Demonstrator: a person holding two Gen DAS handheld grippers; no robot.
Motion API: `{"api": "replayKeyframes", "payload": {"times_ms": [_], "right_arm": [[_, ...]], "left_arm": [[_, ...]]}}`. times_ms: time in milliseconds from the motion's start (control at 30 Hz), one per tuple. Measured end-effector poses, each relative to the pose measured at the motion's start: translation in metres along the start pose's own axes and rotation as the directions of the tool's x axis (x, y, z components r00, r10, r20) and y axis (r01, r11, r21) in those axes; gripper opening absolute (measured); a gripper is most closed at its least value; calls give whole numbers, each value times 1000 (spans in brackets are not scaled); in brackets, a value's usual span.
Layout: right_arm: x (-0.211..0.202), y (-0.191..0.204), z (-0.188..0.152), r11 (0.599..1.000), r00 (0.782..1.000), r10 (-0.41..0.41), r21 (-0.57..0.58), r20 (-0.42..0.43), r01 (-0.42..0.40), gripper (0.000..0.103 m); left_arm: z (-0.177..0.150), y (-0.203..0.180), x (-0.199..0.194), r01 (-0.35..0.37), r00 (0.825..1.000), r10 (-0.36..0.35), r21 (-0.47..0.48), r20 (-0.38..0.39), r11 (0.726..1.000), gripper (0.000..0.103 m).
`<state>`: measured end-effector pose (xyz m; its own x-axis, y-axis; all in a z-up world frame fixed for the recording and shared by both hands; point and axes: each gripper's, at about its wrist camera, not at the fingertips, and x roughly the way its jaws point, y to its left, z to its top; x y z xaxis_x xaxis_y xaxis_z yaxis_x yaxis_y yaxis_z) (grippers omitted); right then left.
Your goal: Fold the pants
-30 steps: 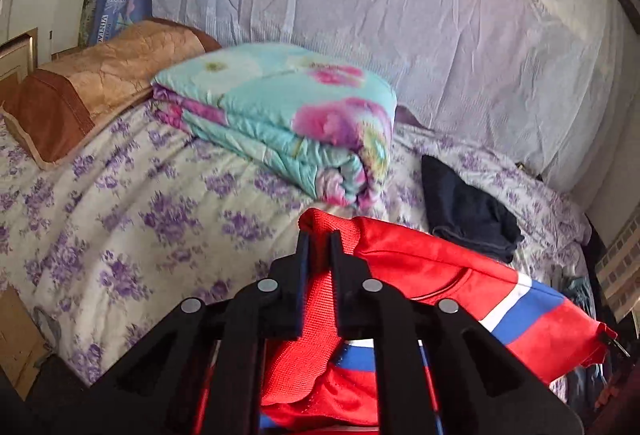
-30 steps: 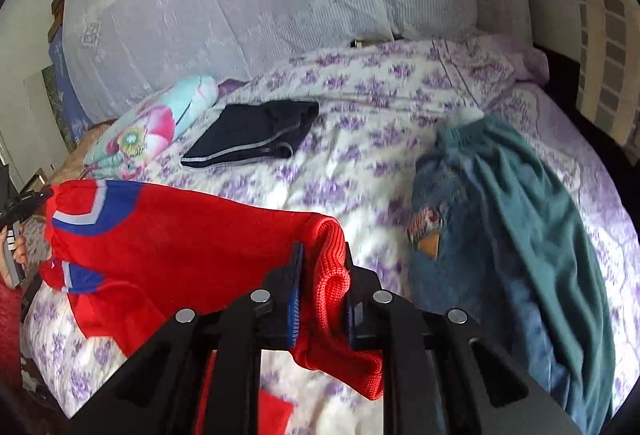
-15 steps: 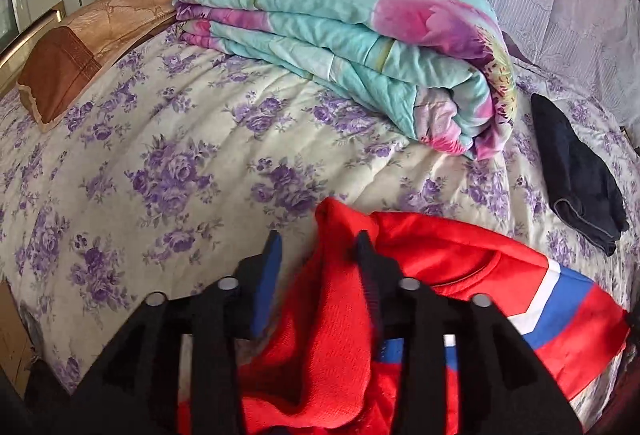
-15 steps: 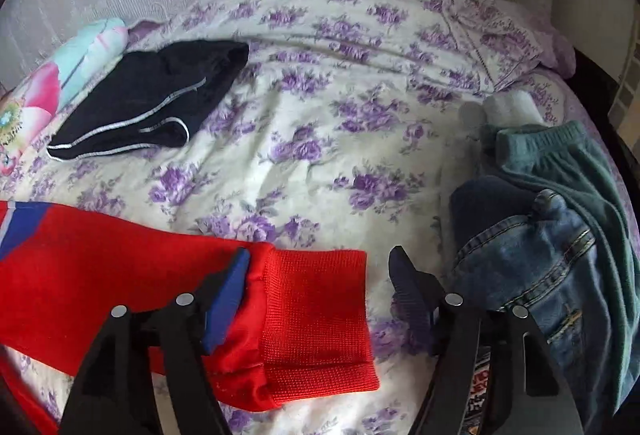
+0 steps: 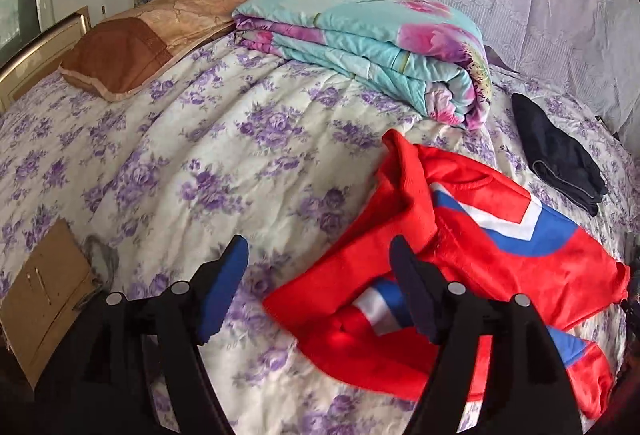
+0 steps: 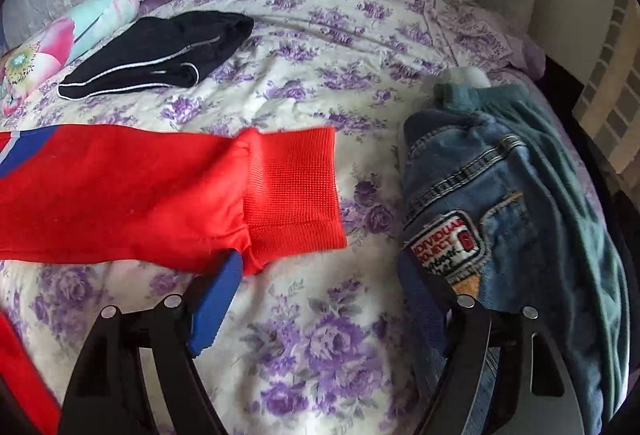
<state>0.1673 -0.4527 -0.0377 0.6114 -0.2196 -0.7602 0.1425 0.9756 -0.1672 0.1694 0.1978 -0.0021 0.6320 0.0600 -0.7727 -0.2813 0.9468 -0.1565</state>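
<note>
The red pants (image 5: 460, 247) with blue and white stripes lie on the flowered bedspread (image 5: 200, 163), rumpled, one ribbed end folded up at the back. In the right wrist view a red leg (image 6: 120, 191) lies flat with its ribbed cuff (image 6: 296, 191) pointing right. My left gripper (image 5: 320, 283) is open and empty, its right finger over the pants' left edge. My right gripper (image 6: 320, 295) is open and empty just below the cuff.
A folded floral quilt (image 5: 368, 47) and a brown pillow (image 5: 140, 43) lie at the back. Folded black shorts (image 6: 160, 55) lie beyond the red pants. Blue jeans (image 6: 472, 219) and a teal garment (image 6: 560, 175) lie at the right. Cardboard (image 5: 44, 295) sits at the bed's left edge.
Both grippers were shut on the red pants' ends one second ago. They have opened, dropped the pants onto the bed and pulled back a little.
</note>
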Motion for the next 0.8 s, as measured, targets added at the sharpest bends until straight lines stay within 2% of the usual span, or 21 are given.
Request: {"api": "replayKeyframes", "payload": {"times_ms": [133,233,300,367,467,533,600,633,700,800], "right_arm": [[-48,1,-32,976,977,214,39,11,-214,81],[-69,-3,-56,941,946,323,103,-4,-321,81],[-79,-6,-69,923,933,360,147,-4,-356,81],[-87,-7,-80,917,930,366,172,0,-361,81],[-98,-12,-93,911,928,372,188,5,-367,81],[-98,-14,-97,893,914,406,212,-3,-396,81],[-96,-15,-100,871,896,444,241,-11,-428,81],[-95,-15,-100,861,889,457,255,-10,-440,81],[-93,-14,-98,847,878,478,272,-10,-457,81],[-89,-10,-100,839,869,493,280,-32,-466,81]], "left_arm": [[-16,14,-14,81,996,-81,-25,-31,996,71],[-23,12,-11,70,996,-70,-8,-61,998,80],[-28,14,-4,66,993,-69,-29,-96,997,80],[-34,22,1,79,988,-89,-84,-125,993,80],[-45,39,10,148,969,-183,-203,-165,968,80],[-51,42,19,177,957,-227,-256,-182,950,80],[-53,37,23,176,962,-220,-254,-161,951,78],[-51,31,23,186,964,-223,-235,-146,954,74],[-50,21,27,224,958,-254,-209,-131,952,33],[-52,16,29,206,967,-231,-204,-106,957,23]]}}
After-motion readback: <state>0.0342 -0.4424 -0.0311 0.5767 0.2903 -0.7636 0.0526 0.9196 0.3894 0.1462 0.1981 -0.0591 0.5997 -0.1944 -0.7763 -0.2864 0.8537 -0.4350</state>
